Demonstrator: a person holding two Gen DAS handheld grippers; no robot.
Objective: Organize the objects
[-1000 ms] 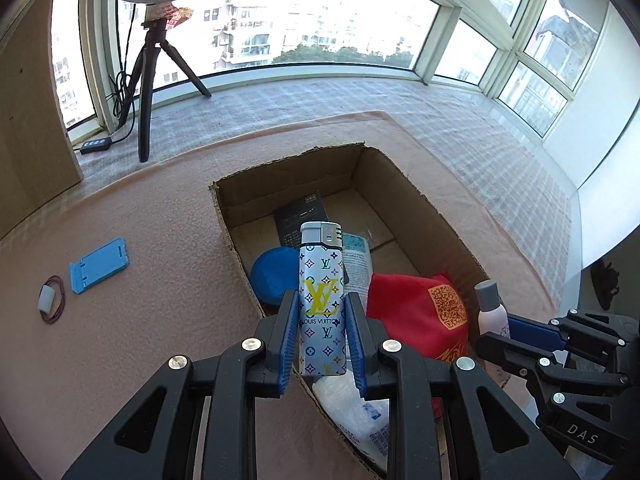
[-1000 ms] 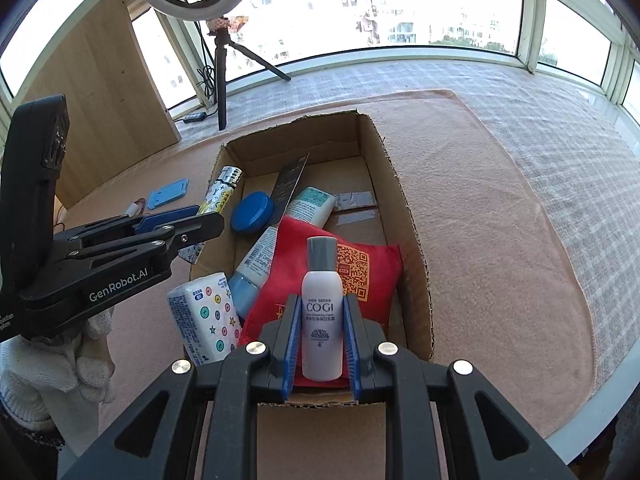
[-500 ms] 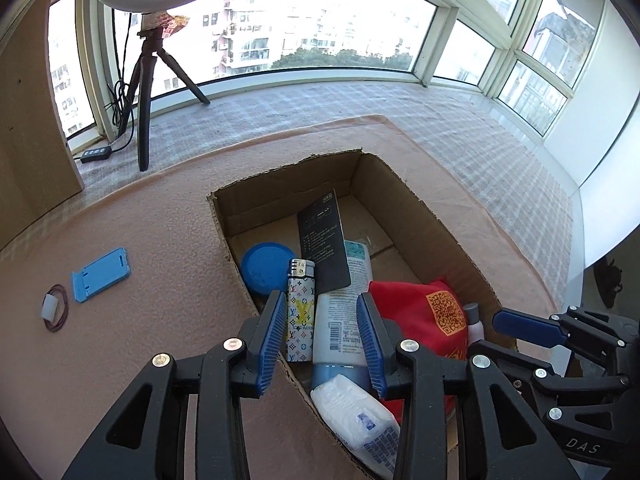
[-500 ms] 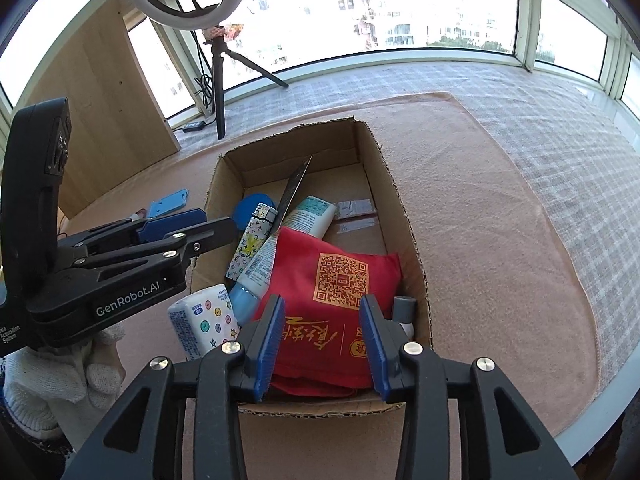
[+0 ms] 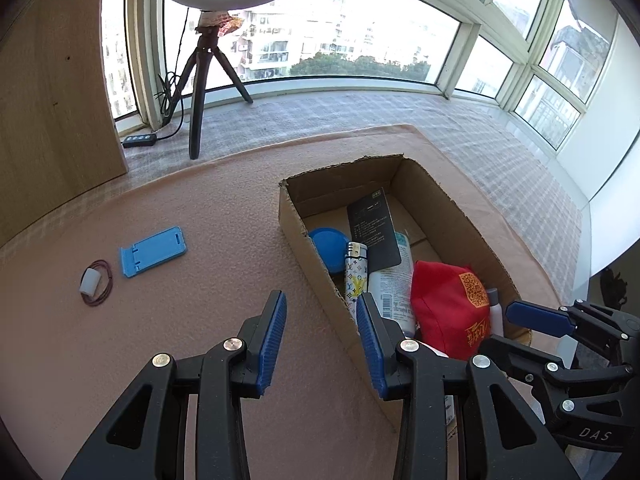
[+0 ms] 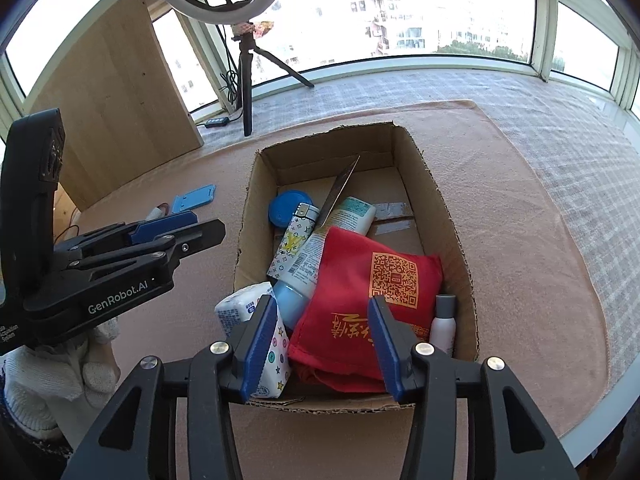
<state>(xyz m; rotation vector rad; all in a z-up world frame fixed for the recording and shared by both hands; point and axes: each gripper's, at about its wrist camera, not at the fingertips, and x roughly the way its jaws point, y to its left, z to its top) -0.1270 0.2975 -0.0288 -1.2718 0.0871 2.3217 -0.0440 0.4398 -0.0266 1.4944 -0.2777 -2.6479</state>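
The cardboard box [image 5: 440, 200] [image 6: 440, 208] stands on the pink mat. In it lie the patterned lighter [image 5: 355, 276] [image 6: 294, 240] against the left wall and the small white bottle [image 6: 442, 322] [image 5: 494, 308] in the near right corner, beside a red pouch [image 6: 368, 280]. My left gripper [image 5: 320, 300] is open and empty over the mat just left of the box. My right gripper [image 6: 322, 304] hovers over the box's near end, jaws opening, nothing pressed between them.
The box also holds a blue lid [image 6: 286, 208], a tube [image 6: 320, 256], a black card [image 5: 372, 228] and a tissue pack [image 6: 256, 312]. A blue phone stand [image 5: 154, 250] and a white cylinder on a rubber band [image 5: 90, 282] lie on the mat. A tripod [image 5: 196, 100] stands behind.
My left gripper released the lighter into the box and moved left over the mat. My right gripper let the white bottle drop into the near right corner and opened wider.
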